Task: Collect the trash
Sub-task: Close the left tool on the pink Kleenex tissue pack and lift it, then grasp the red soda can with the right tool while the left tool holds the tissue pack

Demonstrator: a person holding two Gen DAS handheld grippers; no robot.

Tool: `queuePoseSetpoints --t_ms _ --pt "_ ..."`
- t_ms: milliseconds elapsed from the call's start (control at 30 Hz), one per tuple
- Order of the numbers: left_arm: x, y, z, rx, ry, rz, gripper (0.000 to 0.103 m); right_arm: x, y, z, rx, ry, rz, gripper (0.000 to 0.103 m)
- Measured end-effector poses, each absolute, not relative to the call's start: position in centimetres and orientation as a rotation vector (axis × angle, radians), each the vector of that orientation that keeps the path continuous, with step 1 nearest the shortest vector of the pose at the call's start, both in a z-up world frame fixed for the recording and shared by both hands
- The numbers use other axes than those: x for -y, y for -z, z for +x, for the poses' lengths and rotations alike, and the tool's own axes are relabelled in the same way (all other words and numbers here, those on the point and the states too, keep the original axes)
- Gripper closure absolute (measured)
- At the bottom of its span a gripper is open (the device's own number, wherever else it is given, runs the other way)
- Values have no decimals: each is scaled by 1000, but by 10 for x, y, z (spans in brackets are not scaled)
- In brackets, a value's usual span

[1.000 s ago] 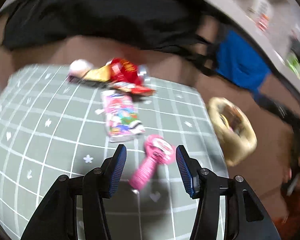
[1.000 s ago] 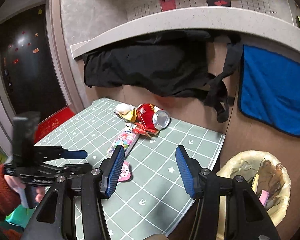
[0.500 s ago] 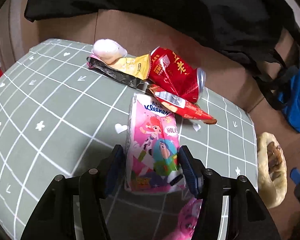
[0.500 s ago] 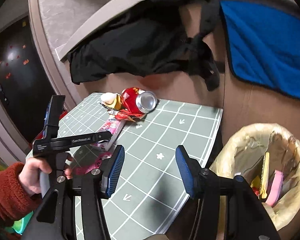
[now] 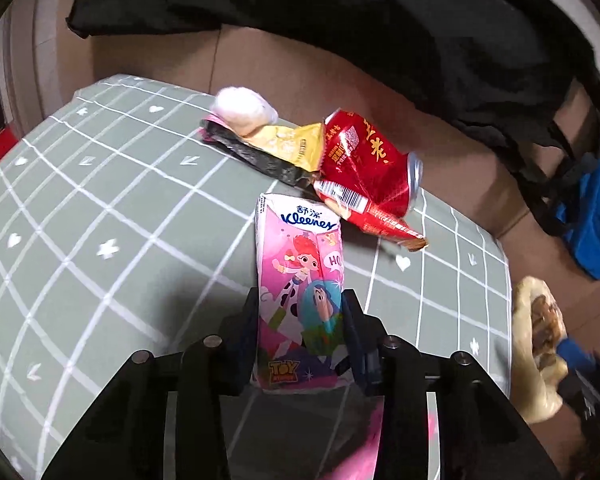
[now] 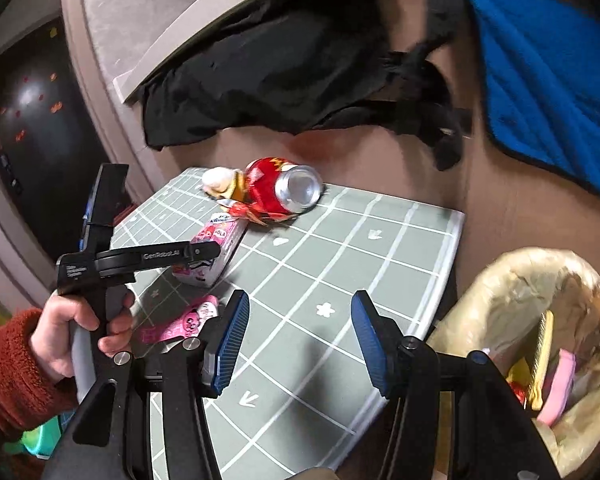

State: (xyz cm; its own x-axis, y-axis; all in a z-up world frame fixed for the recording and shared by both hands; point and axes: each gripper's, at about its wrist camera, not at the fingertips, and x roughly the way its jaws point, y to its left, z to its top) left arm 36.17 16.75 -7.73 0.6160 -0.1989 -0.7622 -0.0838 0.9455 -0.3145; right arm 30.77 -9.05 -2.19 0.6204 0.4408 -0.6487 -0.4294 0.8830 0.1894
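From the left wrist, the left gripper [image 5: 300, 332] has its two fingers on either side of the pink tissue pack [image 5: 298, 280], and they are closing in on it, right up against its sides. The pack lies flat on the green mat [image 5: 100, 240] (the one with white lines, hearts and stars). Just past the pack sits a crushed red can [image 5: 368, 168], with a red wrapper [image 5: 376, 216] under it, a yellow wrapper [image 5: 292, 144] beside it, and a soft white lump [image 5: 242, 110] at the far end. The trash bin [image 5: 538, 344] with its bag is off to the right, past the mat's edge. From the right wrist, the right gripper [image 6: 300, 344] hangs over the mat with its blue fingers wide apart and nothing between them. A hand [image 6: 76, 332] in a red fuzzy sleeve [image 6: 8, 372] holds the left gripper by the tissue pack [image 6: 216, 248]. A pink toy [image 6: 180, 324] lies near it. The trash bin [image 6: 532, 280] is on the right, with some trash inside.
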Motion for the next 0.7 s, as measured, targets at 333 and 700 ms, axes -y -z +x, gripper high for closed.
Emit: queuePoseSetpoints --t_ms 333,700 --pt "-245 33 278 -746 -26 -355 64 10 12 349 -704 -575 -187 52" --pt "-297 28 257 -681 -77 -403 64 -26 37 450 -718 -329 -20 52"
